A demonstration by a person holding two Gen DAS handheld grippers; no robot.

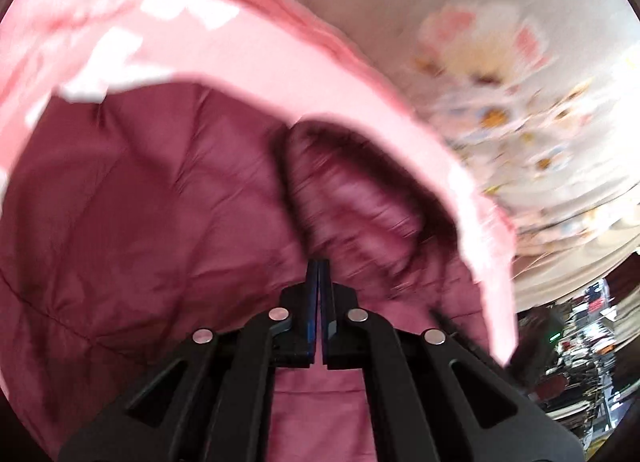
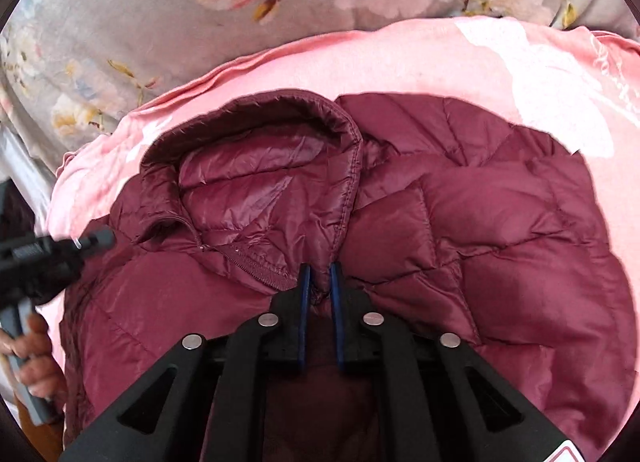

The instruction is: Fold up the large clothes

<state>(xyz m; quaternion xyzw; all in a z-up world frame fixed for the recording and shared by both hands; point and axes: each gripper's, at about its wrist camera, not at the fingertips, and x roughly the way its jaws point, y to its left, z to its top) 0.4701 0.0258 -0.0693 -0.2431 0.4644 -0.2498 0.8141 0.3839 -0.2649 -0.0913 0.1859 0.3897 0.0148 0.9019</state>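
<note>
we are early in the fold: the maroon quilted puffer jacket with a hood (image 2: 460, 222) lies spread on a pink blanket with pale blotches (image 2: 460, 62), which covers a bed dressed in a grey floral sheet (image 2: 120, 42). the hood (image 2: 264, 166) points toward the blanket's far edge, and the jacket's body spreads back toward us and to the right.

our right tool (image 2: 319, 278) stands narrow at the base of the hood, its blue pads pinching a small ridge of the collar seam just beside the zipper (image 2: 248, 258). our left tool (image 1: 318, 274) is fully closed over the jacket; in its own blurred view the pads meet with no fabric that we can make out between them. from the right wrist view it shows at the jacket's left edge, the hand (image 2: 36, 358) on its handle.

we judge the step to be gathering the collar and hood before the first fold. the next move calls for a firm grip on the left side too, then both tools carrying the hood down over the body evenly, since the slick padded shell could slip.

beyond the bed's edge the left view shows only cluttered, blurred room (image 1: 580, 342).
</note>
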